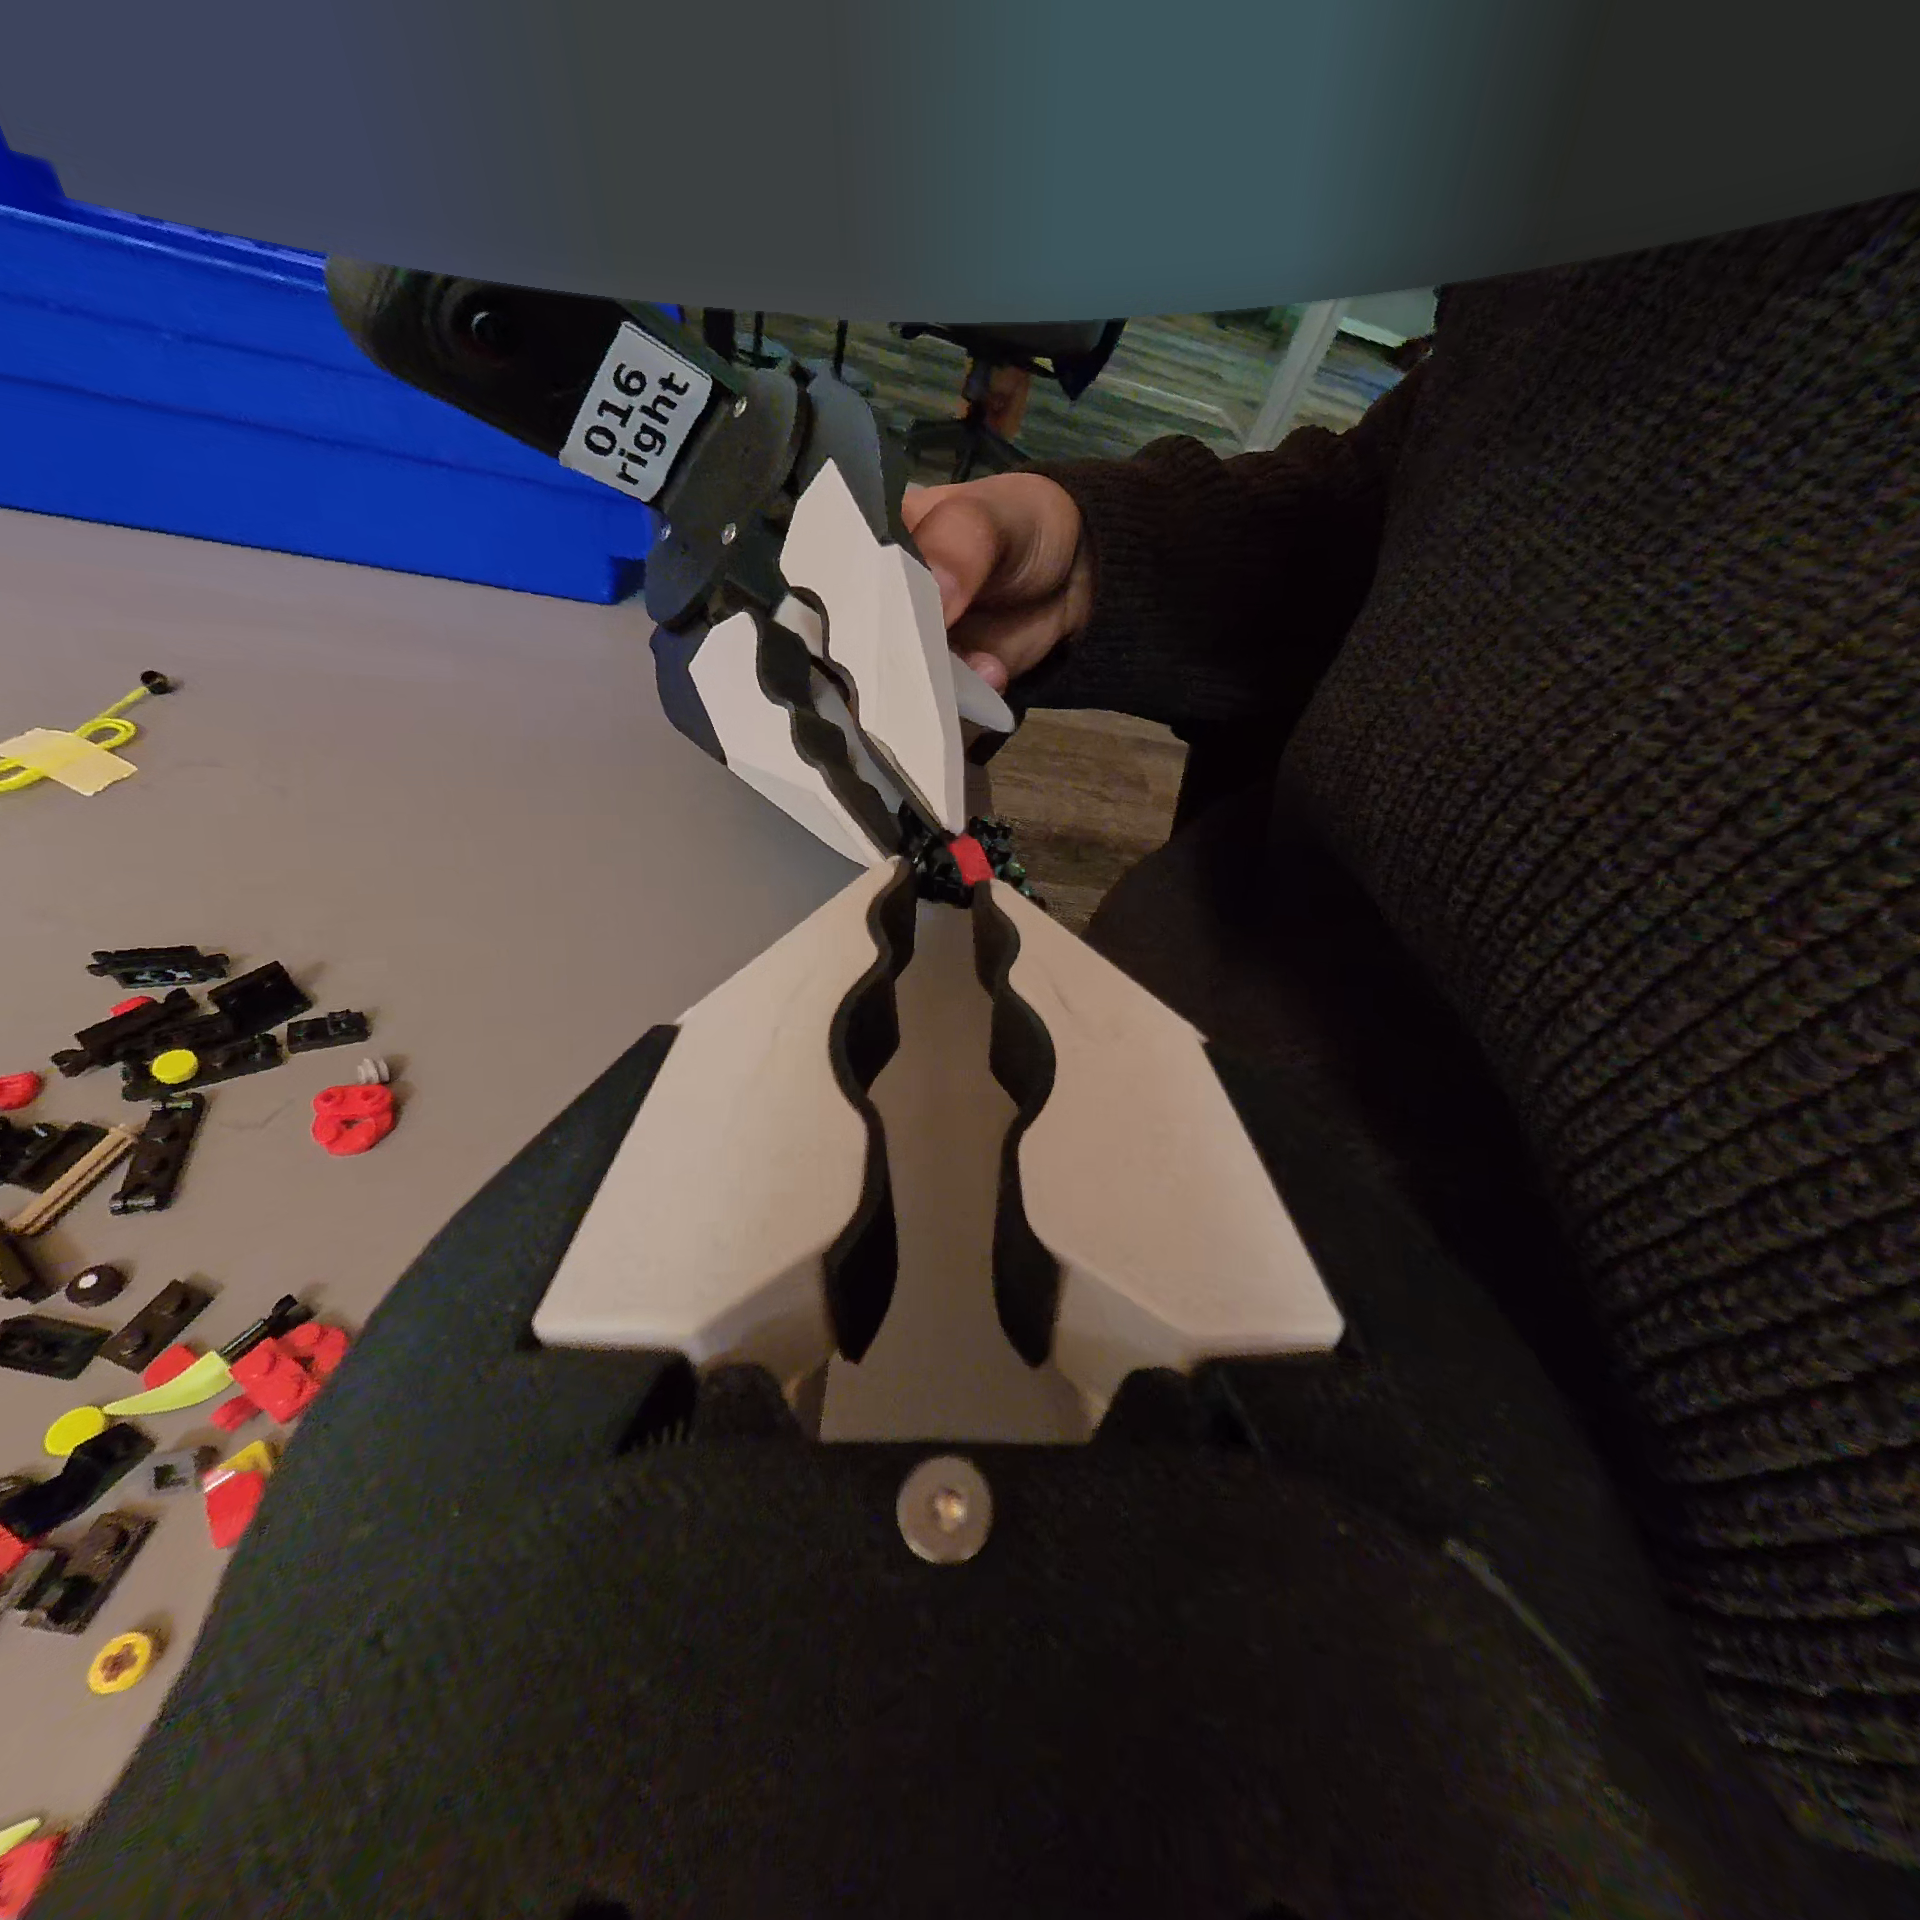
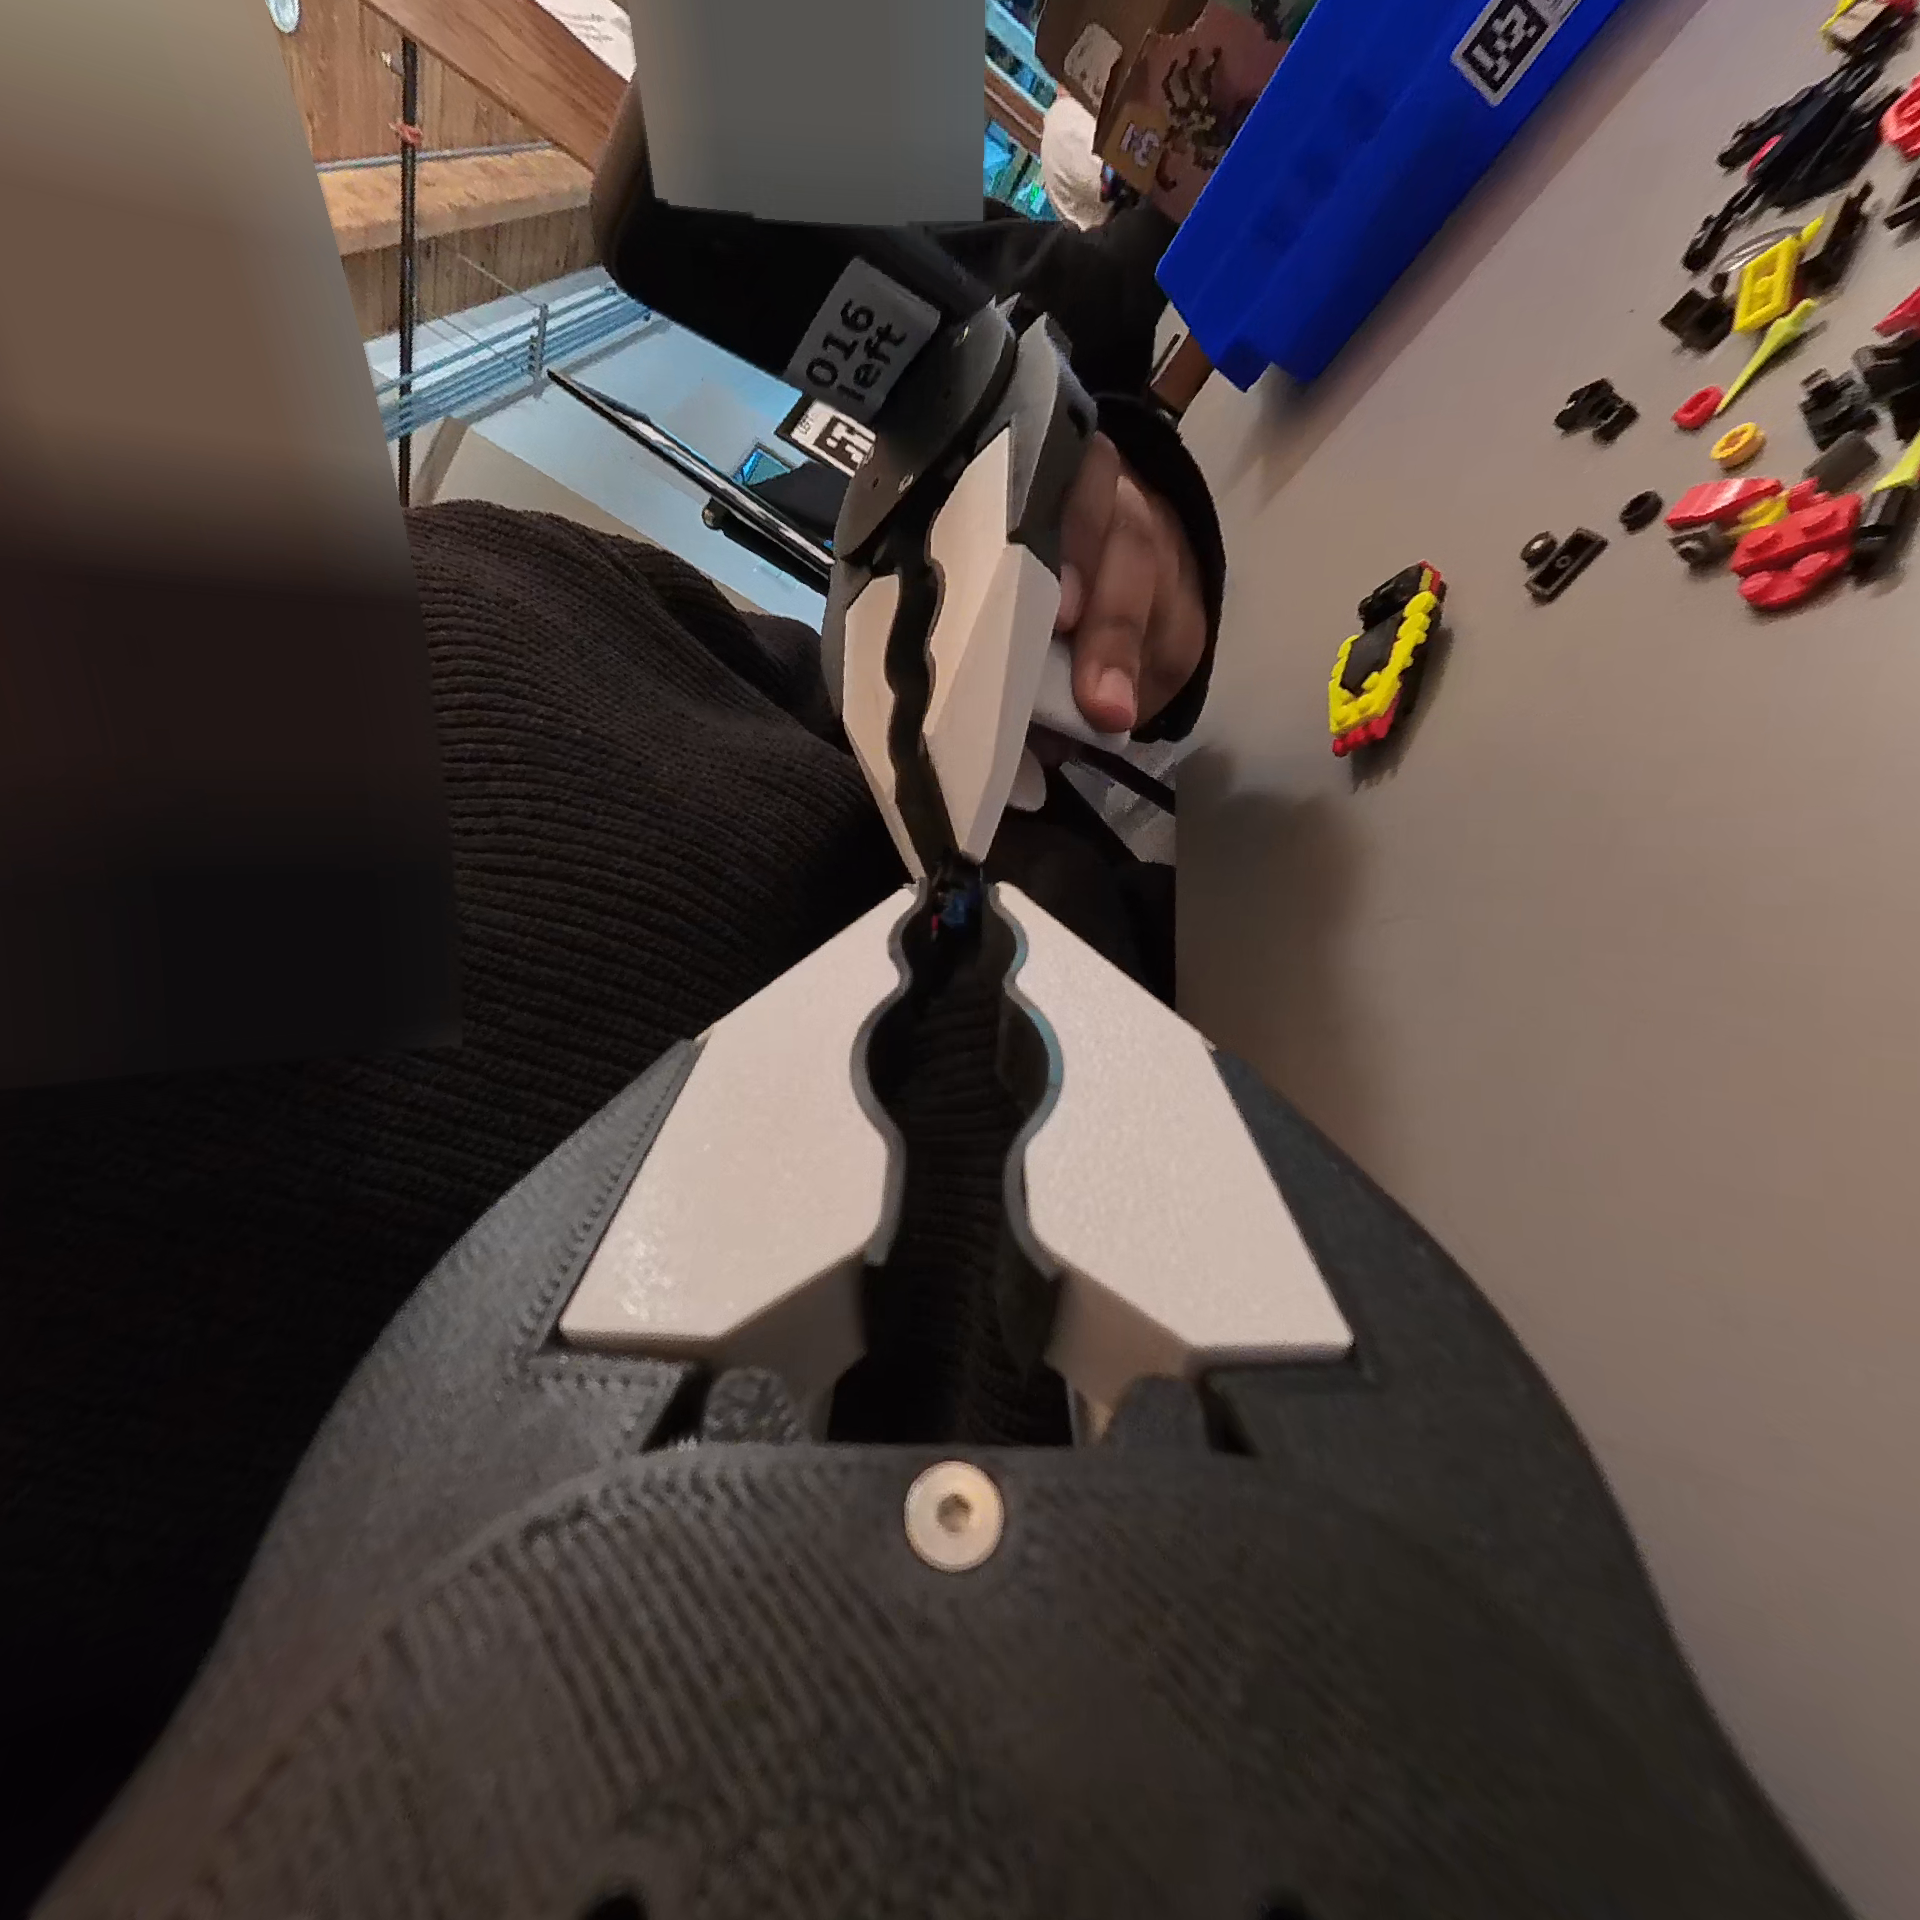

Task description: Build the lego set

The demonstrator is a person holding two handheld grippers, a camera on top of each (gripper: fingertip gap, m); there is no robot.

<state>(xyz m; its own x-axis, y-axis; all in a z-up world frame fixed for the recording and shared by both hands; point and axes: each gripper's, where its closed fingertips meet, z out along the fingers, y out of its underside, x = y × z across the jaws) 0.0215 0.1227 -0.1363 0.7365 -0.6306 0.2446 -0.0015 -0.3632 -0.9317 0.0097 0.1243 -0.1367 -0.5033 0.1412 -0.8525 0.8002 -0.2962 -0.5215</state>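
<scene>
Gripping one small black-and-red clump of plastic bricks (image 1: 961,868) from opposite ends, tip to tip: left gripper (image 1: 940,899) pinching it from 6 o'clock, right gripper (image 1: 925,831) pinching it from 11 o'clock, pads pressing on both. Hanging off the grey table (image 1: 416,727) edge, in front of a black knit sweater (image 1: 1610,831). Lying scattered at 8 o'clock: loose black, red and yellow bricks (image 1: 187,1049). Standing at 10 o'clock: blue plastic bin (image 1: 208,395).

Grey table (image 1: 364,748); blue bin (image 1: 208,416); loose bricks (image 1: 156,1091) black, red, yellow; held brick cluster (image 1: 961,862) black with red bit; sweater (image 1: 1610,831) dark ribbed knit (near-black); fingers (image 1: 748,1143) beige, black wavy pads.
</scene>
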